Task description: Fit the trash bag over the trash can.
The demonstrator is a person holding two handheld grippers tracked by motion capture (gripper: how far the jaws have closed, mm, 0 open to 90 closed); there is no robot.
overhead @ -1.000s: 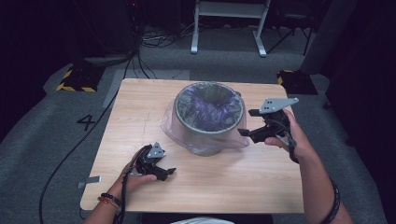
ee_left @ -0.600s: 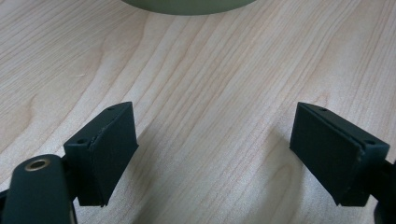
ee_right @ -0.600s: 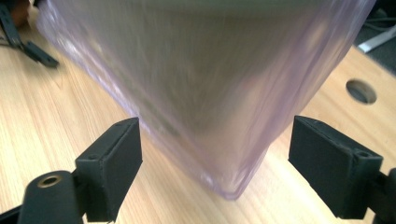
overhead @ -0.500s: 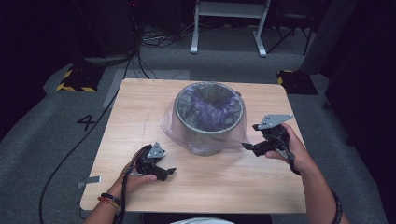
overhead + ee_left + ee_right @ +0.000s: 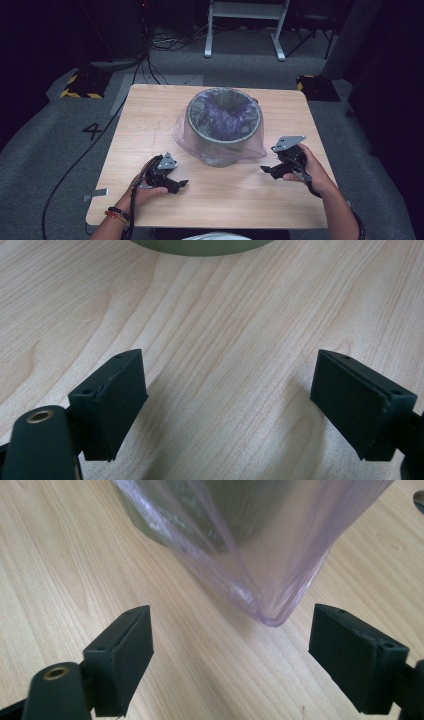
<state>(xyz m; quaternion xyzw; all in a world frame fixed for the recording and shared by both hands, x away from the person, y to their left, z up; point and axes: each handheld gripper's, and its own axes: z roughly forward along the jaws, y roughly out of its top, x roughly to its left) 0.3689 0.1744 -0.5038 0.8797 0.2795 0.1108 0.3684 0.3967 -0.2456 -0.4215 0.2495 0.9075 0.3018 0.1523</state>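
A round grey-green bin (image 5: 224,131) stands upright a little beyond the middle of the wooden counter (image 5: 150,120), lined with a thin purplish plastic bag (image 5: 222,112) whose top is folded out over the rim and hangs loosely down the outside, spreading onto the wood around the base. In the high view the left gripper (image 5: 176,185) rests low on the counter near the front edge, to the left of the bin and well short of it, held in the person's left hand (image 5: 145,190) with a bead bracelet (image 5: 116,214) at the wrist; its cable (image 5: 75,165) trails off the left side of the counter to the floor. The left gripper view shows its jaws wide apart with nothing between them — just bare wood grain, and the bin's lower edge (image 5: 200,246) far ahead at the top. The right gripper (image 5: 267,170) sits to the right of the bin, near it, in the person's right hand (image 5: 310,172), the grey three-cornered plate (image 5: 287,142) on top. Its jaws are also spread wide and hold nothing. In the right gripper view a drooping corner of the bag (image 5: 272,607) hangs just ahead of the gap between them, its tip touching or nearly touching the counter — which one I cannot tell — with the bin wall (image 5: 150,525) dark behind the film.
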